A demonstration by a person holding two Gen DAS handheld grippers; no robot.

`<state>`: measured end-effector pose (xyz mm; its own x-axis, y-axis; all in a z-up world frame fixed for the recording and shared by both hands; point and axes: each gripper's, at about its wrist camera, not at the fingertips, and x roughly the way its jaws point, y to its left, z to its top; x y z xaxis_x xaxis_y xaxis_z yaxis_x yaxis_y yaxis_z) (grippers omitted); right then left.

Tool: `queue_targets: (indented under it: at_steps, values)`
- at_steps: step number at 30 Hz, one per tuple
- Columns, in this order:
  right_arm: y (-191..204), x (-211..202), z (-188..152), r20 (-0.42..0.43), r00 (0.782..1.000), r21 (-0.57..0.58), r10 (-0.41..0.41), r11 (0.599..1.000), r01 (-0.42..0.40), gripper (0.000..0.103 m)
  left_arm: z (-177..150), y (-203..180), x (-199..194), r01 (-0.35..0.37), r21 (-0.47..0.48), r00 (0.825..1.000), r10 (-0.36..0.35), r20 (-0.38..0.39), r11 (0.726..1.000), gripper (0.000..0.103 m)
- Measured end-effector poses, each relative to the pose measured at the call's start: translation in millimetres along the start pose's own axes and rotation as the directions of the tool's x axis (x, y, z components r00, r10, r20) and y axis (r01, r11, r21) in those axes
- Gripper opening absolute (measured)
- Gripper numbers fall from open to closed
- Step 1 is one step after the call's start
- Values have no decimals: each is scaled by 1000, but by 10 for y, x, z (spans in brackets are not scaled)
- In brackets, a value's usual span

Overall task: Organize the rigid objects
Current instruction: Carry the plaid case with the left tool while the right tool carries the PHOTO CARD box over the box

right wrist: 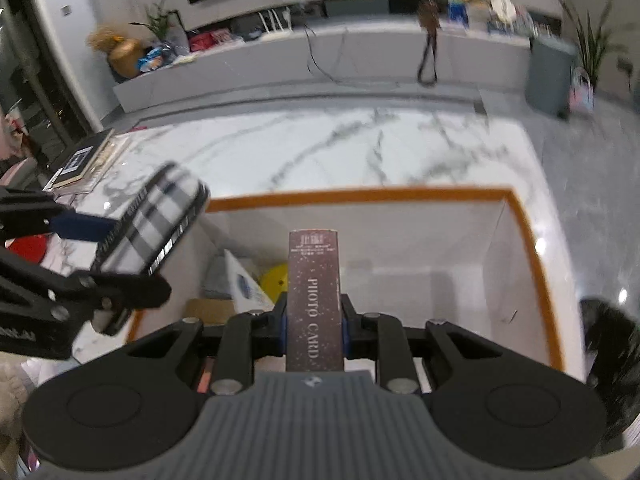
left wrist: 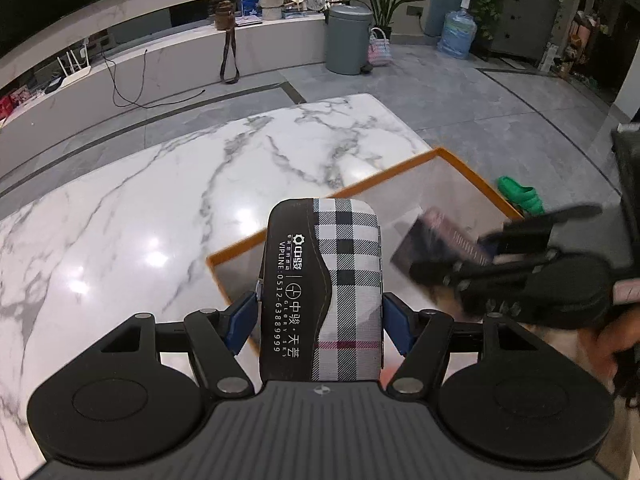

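My left gripper (left wrist: 320,316) is shut on a flat case (left wrist: 320,280), half black with white print and half plaid, its blue pads (left wrist: 242,320) pressing both long sides. The case hangs over the near left corner of an orange-rimmed white box (left wrist: 360,189) on the marble table (left wrist: 160,200). My right gripper (right wrist: 314,328) is shut on a slim maroon "PHOTO CARD" box (right wrist: 314,280), held above the open orange-rimmed box (right wrist: 360,194). The right wrist view shows the plaid case (right wrist: 160,216) blurred at the left.
Inside the box lie a yellow object (right wrist: 276,280), a white pack with a blue logo (right wrist: 248,284) and a brown cardboard piece (right wrist: 208,310). Books (right wrist: 84,156) sit at the table's far left. A green slipper (left wrist: 520,196) and a grey bin (left wrist: 346,40) are on the floor.
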<state>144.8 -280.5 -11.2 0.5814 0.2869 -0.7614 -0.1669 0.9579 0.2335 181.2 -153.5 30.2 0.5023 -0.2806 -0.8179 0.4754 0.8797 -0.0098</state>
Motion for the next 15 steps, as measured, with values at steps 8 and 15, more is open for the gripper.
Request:
queue_targets:
  at_steps: [8,15]
  values:
    - [-107,718,138,-91,996,79,21,997,-14,22,204,150,330,-41,-3,999,41,-30,999,77]
    - [-126,1097,214,-167,984,123,65,991,-44,22,261,225,580,-43,-10,997,42,-67,999,77]
